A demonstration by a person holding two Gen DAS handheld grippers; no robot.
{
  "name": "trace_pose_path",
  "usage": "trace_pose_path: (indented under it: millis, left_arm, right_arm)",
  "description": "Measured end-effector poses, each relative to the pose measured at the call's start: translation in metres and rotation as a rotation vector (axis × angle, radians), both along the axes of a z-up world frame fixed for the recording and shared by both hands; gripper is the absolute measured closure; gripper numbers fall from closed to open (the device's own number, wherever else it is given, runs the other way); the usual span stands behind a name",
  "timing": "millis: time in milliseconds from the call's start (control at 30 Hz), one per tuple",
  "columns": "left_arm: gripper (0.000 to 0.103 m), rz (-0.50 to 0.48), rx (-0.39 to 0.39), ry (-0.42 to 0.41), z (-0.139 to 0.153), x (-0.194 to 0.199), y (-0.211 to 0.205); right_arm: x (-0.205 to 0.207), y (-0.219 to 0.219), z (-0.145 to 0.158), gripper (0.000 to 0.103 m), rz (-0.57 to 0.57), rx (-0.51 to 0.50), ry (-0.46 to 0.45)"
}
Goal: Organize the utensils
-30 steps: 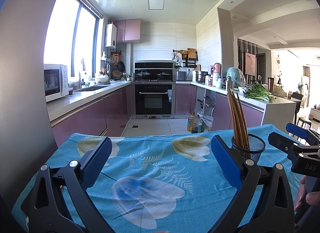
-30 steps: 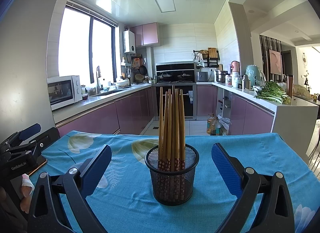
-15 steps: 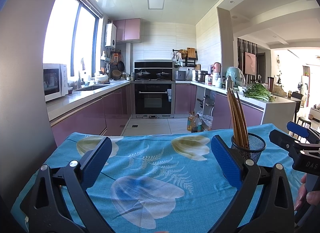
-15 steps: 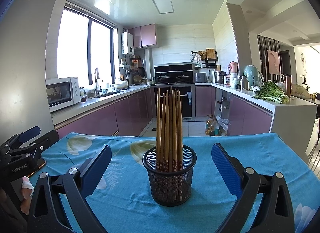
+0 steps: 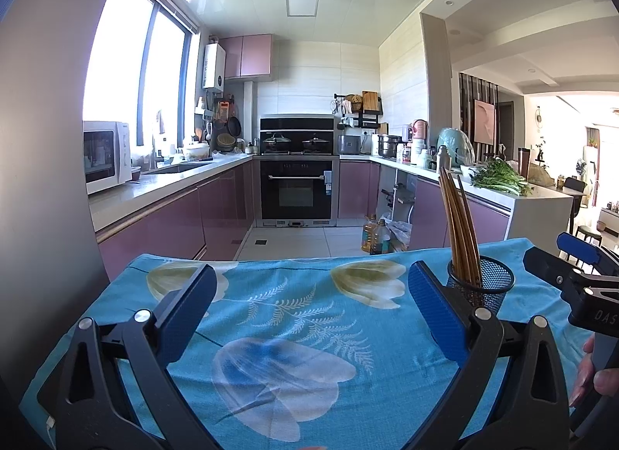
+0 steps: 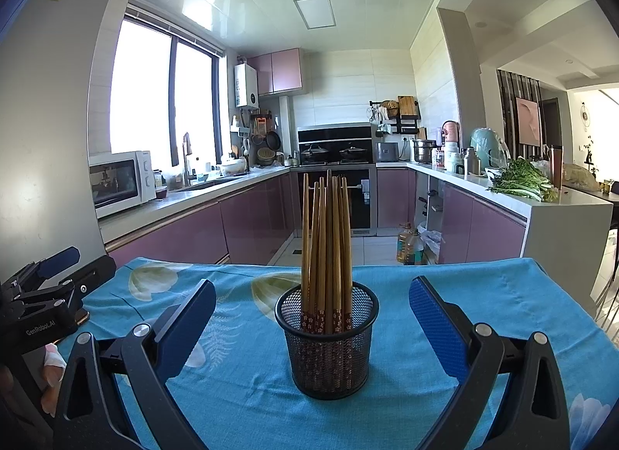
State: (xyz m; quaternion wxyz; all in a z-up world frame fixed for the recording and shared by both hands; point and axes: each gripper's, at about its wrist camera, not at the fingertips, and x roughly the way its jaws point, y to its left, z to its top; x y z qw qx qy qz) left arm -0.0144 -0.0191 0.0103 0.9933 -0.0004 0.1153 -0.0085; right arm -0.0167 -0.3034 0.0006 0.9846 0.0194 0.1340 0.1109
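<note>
In mesh holder [image 6: 327, 338], chopsticks [image 6: 327, 241] upright, tips down

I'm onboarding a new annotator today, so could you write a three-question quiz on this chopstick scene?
1. True or false: the chopsticks stand upright in the black mesh holder.
2. What lies between the left gripper fingers: A) the holder, B) only the blue floral tablecloth, C) a spoon?
3. Fill in: the right gripper is ____, its fingers on either side of the holder without touching it.

Key: 1 true; 2 B; 3 open.
</note>
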Motion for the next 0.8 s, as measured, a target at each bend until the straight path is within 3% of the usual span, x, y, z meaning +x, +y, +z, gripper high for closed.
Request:
trace_pose_path:
  millis: [800]
  left_arm:
    - [0.006, 0.003, 0.000, -0.002, -0.0008, -0.0014, 0.0016]
  right_arm:
    - [0.0001, -0.0012, 0.0009, 0.006, -0.003, 0.003, -0.001]
